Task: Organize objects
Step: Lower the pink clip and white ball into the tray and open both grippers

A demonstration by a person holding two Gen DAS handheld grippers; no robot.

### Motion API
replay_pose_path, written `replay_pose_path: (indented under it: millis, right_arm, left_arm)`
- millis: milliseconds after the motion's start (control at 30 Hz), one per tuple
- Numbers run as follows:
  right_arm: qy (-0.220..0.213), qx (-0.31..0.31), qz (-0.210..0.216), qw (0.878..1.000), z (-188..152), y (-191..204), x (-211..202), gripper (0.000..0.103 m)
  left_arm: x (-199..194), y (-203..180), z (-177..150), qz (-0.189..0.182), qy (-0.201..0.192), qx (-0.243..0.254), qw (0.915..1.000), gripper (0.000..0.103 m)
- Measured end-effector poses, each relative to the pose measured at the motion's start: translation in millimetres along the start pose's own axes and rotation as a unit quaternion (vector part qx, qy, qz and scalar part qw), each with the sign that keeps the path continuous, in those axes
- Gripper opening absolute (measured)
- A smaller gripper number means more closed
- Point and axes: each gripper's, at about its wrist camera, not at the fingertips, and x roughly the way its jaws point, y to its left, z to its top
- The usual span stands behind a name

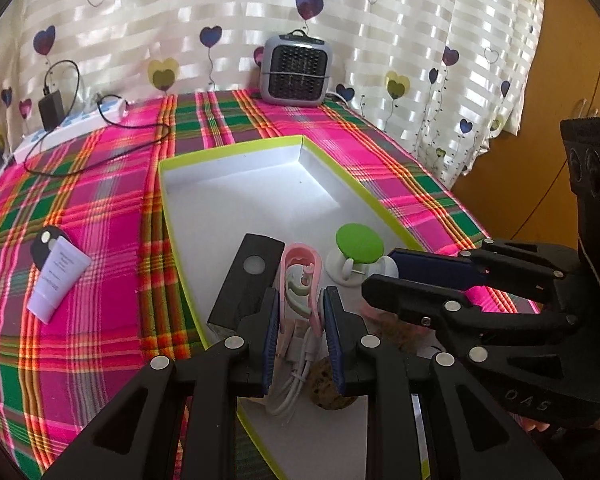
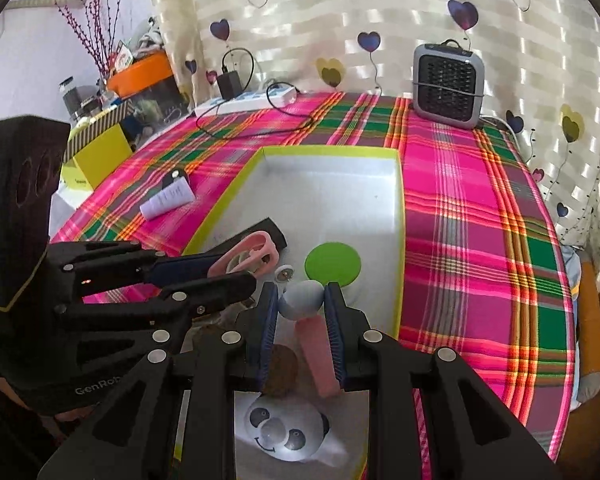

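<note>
A white box with a lime-green rim (image 1: 236,152) (image 2: 328,152) lies on the plaid cloth. My left gripper (image 1: 302,320) (image 2: 236,274) hangs over the box's near end. It is shut on a pink loop-shaped gadget (image 1: 300,272) (image 2: 252,250) with a white cable (image 1: 296,376) dangling below. My right gripper (image 2: 301,312) (image 1: 380,274) is beside it, shut on a pink-handled item with a grey round head (image 2: 302,300). Inside the box lie a black block (image 1: 252,276) (image 2: 274,230), a green-topped white disc (image 1: 358,246) (image 2: 332,266), a brown round piece (image 2: 280,372) and a panda-faced item (image 2: 286,430).
A lavender tube (image 1: 60,276) (image 2: 168,200) lies on the cloth left of the box, on a small black piece (image 1: 46,240). A grey heater (image 1: 296,70) (image 2: 446,84) and a power strip (image 1: 72,124) (image 2: 244,100) with a black adapter stand at the back by the curtain.
</note>
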Motion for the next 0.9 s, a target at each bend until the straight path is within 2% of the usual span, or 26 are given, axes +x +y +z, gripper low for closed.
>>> replay_pose_path:
  millis: [233,900]
  right_arm:
    - [0.011,-0.013,-0.017,1.0,0,0,2,0.025]
    - [0.029,0.005,-0.039,0.999,0,-10,13,0.025]
  left_arm:
    - [2,-3,1,-0.003,0.005,0.005,1.0,0.02]
    - [15,-3,7,-0.011,0.016,0.011,0.9997,0.02]
